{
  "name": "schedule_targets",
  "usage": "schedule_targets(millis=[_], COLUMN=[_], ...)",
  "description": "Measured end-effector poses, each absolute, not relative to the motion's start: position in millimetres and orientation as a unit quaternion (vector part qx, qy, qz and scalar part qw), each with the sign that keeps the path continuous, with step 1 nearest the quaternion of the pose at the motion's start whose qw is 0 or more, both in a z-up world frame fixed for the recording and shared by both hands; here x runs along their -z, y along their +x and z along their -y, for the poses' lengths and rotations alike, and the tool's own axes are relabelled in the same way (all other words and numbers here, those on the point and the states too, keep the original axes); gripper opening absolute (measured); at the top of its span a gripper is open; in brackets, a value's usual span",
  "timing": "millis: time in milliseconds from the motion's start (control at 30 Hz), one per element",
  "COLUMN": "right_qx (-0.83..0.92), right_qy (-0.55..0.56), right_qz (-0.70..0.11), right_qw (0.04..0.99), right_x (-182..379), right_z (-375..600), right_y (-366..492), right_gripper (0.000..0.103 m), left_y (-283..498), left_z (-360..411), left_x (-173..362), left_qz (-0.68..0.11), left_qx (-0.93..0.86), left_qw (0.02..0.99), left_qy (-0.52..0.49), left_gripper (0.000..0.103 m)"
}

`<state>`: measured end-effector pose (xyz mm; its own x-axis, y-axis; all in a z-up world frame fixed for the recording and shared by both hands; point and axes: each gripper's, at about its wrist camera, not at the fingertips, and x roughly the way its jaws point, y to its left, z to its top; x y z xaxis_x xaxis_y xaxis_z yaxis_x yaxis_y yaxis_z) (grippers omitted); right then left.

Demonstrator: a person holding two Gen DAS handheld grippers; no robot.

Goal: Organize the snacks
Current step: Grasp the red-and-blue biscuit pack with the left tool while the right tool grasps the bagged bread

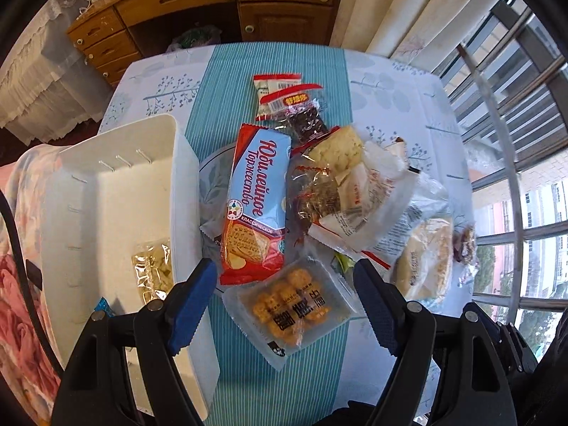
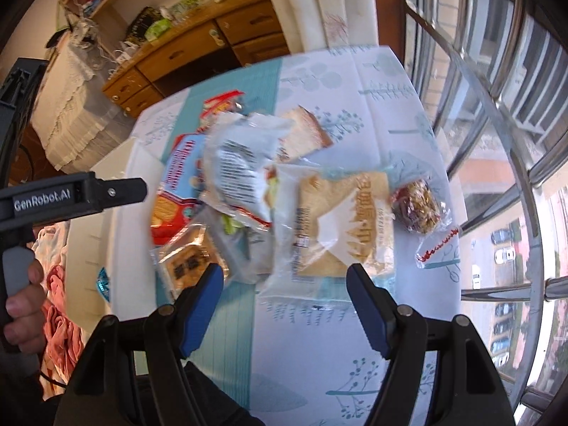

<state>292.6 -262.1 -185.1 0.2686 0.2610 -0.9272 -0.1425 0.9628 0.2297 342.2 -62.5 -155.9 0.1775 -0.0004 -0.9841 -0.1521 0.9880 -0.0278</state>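
Snacks lie piled on the table (image 1: 390, 81), right of the white bin (image 1: 117, 191). Your left gripper (image 1: 284, 301) hangs released over the light, crinkly cracker packet (image 1: 289, 305); the right gripper (image 2: 285, 294) is released too. Pinch a slippery sealed edge, because the crackers break easily.

We see our right gripper (image 2: 285, 277) open above the snack pile (image 2: 269, 191), white bin (image 2: 117, 163) at left, floral tablecloth (image 2: 372, 85).

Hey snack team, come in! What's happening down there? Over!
Left gripper open, empty, above the fried-snack packet. Right gripper open, empty. Snack pile loose on the table; white bin holds two packets. Nothing blocking.
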Motion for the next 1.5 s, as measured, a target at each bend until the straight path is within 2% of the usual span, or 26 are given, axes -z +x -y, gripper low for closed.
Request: schedule_targets(millis=[400, 467, 533, 633, 1067, 1200, 1367, 1500], right_qx=[-0.064, -0.061, -0.060, -0.058, -0.025, -0.024, -0.031, -0.031], right_qy=[0.068, 0.065, 0.062, 0.059, 0.040, 0.042, 0.048, 0.045], right_qz=[-0.656, -0.660, -0.658, -0.659, -0.664, -0.664, -0.669, -0.674], right_qw=[0.749, 0.746, 0.748, 0.748, 0.746, 0.746, 0.741, 0.737], right_x=[243.7, 248.0, 250.0, 252.9, 267.4, 269.5, 271.0, 269.5], right_z=[275.8, 273.0, 270.8, 268.3, 248.4, 246.9, 246.6, 251.1], right_y=[325.8, 329.5, 331.5, 335.2, 370.0, 374.0, 380.0, 381.7], right_gripper=[0.072, 0.076, 0.089, 0.096, 0.100, 0.100, 0.099, 0.095], left_y=[399.3, 404.7, 409.0, 414.1, 431.6, 437.1, 444.6, 449.0], left_z=[51.7, 50.0, 48.2, 44.5, 37.2, 36.0, 24.0, 24.6], left_x=[211.0, 218.1, 224.9, 232.7, 260.3, 266.9, 276.5, 277.9], left_qz=[-0.702, -0.707, -0.710, -0.709, -0.722, -0.727, -0.733, -0.730], left_qx=[-0.098, -0.100, -0.106, -0.119, -0.137, -0.147, -0.145, -0.142], left_qw=[0.705, 0.699, 0.695, 0.694, 0.678, 0.671, 0.664, 0.667], left_qy=[-0.035, -0.035, -0.034, -0.024, -0.017, -0.010, -0.034, -0.029], left_gripper=[0.078, 0.078, 0.078, 0.078, 0.078, 0.073, 0.060, 0.054])
